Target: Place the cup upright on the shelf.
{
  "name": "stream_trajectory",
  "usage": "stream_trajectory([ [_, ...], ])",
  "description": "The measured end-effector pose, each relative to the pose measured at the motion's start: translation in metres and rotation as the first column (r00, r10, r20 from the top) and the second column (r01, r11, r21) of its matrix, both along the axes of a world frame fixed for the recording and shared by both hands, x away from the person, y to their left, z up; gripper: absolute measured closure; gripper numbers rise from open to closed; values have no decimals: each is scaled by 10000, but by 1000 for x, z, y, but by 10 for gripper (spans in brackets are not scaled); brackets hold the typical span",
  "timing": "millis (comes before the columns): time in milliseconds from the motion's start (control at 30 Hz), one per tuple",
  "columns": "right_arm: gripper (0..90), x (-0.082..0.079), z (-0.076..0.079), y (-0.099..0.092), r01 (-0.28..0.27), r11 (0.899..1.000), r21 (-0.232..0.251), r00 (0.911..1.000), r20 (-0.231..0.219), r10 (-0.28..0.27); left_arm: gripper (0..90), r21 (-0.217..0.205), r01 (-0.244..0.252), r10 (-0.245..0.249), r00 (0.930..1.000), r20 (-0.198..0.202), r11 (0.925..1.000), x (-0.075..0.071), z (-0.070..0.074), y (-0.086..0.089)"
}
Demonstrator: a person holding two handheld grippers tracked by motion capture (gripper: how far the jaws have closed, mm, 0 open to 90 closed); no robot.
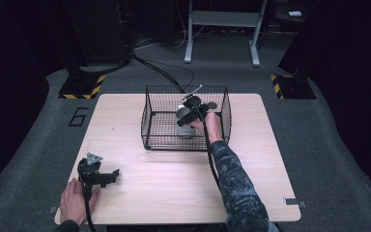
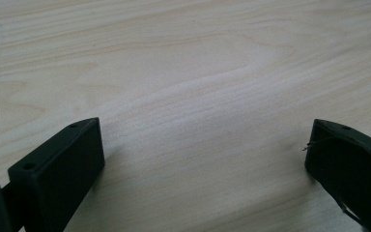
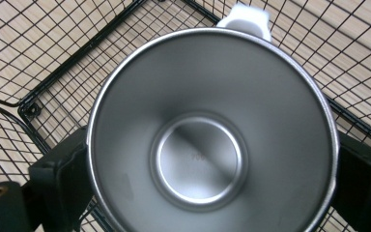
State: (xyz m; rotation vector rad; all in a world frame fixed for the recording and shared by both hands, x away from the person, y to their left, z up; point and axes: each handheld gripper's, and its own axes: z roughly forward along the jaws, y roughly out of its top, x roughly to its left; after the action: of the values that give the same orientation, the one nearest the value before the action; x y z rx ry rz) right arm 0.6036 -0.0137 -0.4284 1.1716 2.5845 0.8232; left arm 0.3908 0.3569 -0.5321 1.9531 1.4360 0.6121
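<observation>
Left gripper (image 1: 107,177) under your left hand (image 1: 76,200), resting on table (image 1: 174,193) near front-left corner, jaws spread wide, nothing between. Farther off, your right gripper (image 1: 187,119) clamps steel cup (image 3: 212,130) inside wire basket (image 1: 149,121).

- The wooden table (image 1: 174,193) stood on a grey carpet floor (image 1: 328,145), and its top was pale.
- A dark number 6 (image 1: 79,116) was marked on the floor, left of the table.
- Two black bases with yellow-black stripes (image 1: 82,87) stood at the far corners.
- A grey metal frame (image 1: 222,29) stood behind, with black cables (image 1: 159,67) near it.
- The room around was dark.
</observation>
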Motion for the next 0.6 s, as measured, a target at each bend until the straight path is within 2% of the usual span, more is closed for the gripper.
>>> stream_trajectory([
  [200,57,-3,0,1,-15,10000,-94,10000,92,16,4,-10,-5,5,10000,-6,10000,0,0,0],
  [367,50,-4,-1,0,183,9998,53,9998,112,-183,3,-6,-1,1,10000,-5,10000,0,0,0],
  [467,0,-5,-1,-1,371,9992,162,9993,5,-371,3,-7,-3,3,10000,-4,10000,0,0,0],
  [533,0,-6,0,-3,422,9988,230,9991,34,-423,3,-7,-3,3,10000,-4,10000,0,0,0],
  [600,0,-8,2,-5,521,9977,443,9986,72,-525,3,-4,-2,2,10000,-6,10000,0,0,0],
])
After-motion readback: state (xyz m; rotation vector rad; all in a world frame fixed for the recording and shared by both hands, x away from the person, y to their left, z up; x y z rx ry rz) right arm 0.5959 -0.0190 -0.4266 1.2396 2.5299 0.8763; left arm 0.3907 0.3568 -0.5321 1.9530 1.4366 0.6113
